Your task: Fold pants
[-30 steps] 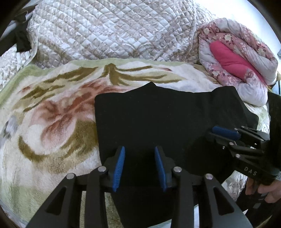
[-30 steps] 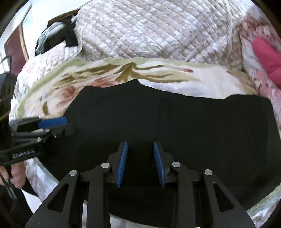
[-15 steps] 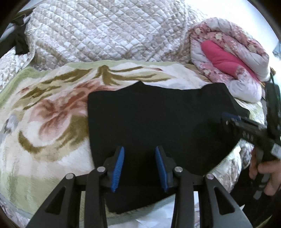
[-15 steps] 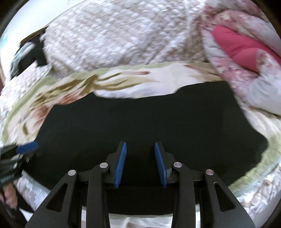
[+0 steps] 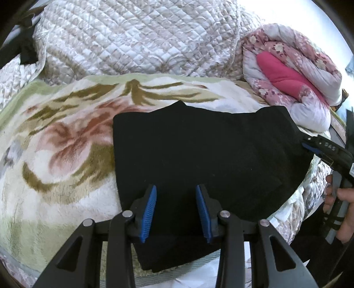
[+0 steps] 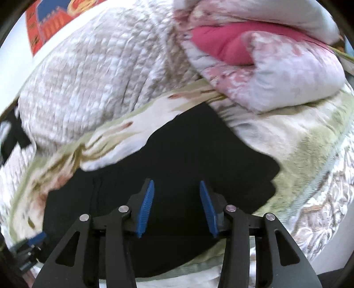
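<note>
The black pants (image 5: 210,150) lie flat, folded into a wide block on a floral blanket (image 5: 66,144). My left gripper (image 5: 176,190) hovers over their near left part, open, with nothing pinched between the blue pads. My right gripper (image 6: 176,183) is over the right end of the pants (image 6: 199,150), tilted; its jaws are opening and nothing sits between them. In the left wrist view the right gripper (image 5: 307,145) shows at the pants' right edge, held by a hand (image 5: 345,199). The left gripper (image 6: 36,240) peeks in at the lower left of the right wrist view.
A quilted beige cover (image 5: 143,39) is heaped behind the blanket. A rolled pink floral duvet (image 5: 292,73) lies at the back right, close to the pants' right end. The bed's front edge runs just below the grippers. A red poster (image 6: 55,20) hangs on the wall.
The right gripper has swept rightward along the pants to their right end, rolled to a tilt, and its jaws have spread wider. The left gripper has stayed put, still open.
</note>
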Demonstrator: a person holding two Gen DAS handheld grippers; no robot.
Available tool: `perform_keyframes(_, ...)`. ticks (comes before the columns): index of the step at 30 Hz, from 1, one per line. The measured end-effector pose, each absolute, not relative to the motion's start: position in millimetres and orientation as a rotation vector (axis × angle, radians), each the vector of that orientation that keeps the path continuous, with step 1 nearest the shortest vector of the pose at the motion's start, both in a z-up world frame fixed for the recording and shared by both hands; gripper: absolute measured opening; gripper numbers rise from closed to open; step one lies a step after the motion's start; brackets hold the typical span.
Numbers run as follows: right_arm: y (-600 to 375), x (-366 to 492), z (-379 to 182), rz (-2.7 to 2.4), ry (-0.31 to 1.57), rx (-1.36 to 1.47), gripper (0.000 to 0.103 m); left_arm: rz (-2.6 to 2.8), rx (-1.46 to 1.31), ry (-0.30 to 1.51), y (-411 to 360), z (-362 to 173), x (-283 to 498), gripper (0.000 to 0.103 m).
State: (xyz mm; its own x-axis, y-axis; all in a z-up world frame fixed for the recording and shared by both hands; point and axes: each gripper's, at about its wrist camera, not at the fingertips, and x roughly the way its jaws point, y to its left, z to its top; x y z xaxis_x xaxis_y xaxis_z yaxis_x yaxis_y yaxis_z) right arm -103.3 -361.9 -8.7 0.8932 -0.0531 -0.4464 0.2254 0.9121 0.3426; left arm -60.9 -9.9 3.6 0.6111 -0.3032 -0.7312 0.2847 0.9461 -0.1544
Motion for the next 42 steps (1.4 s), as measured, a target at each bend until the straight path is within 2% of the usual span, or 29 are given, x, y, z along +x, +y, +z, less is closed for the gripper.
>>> perform_keyframes(3, -379, -116, -2, -0.196, 0.384, 0.418, 0.06, -0.333, -0.003, 0.843, -14, 3, -61, 0.04)
perform_keyframes(8, -431, -128, -14, -0.288, 0.366, 0.617, 0.065, -0.334, 0.0, 0.845, -16, 2, -61, 0.04)
perform_keyframes(12, -447, -123, -41, -0.232, 0.453, 0.799, 0.065, -0.333, -0.006, 0.847, -15, 2, -61, 0.04)
perform_keyframes(27, -415, -129, -42, -0.132, 0.498, 0.777, 0.065, -0.334, 0.003, 0.842, -17, -1, -60, 0.042)
perform_keyframes(36, -428, -90, -36, -0.095, 0.477, 0.829, 0.066, -0.332, 0.001, 0.843, -17, -1, -60, 0.043)
perform_keyframes(38, -424, -87, -30, -0.086, 0.472, 0.811, 0.062, -0.331, 0.001, 0.845, -17, -1, -59, 0.043)
perform_keyframes(39, -420, -89, -26, -0.069, 0.46, 0.794, 0.049, -0.33, 0.004, 0.847, -17, -1, -59, 0.043)
perform_keyframes(40, -416, -89, -23, -0.058, 0.455, 0.775, 0.043, -0.329, 0.006, 0.848, -17, -1, -58, 0.043)
perform_keyframes(41, -412, -89, -19, -0.052, 0.452, 0.749, 0.036, -0.329, 0.004, 0.848, -17, -1, -58, 0.043)
perform_keyframes(42, -408, -86, -17, -0.051, 0.458, 0.725, 0.036, -0.329, 0.001, 0.848, -18, 0, -58, 0.043)
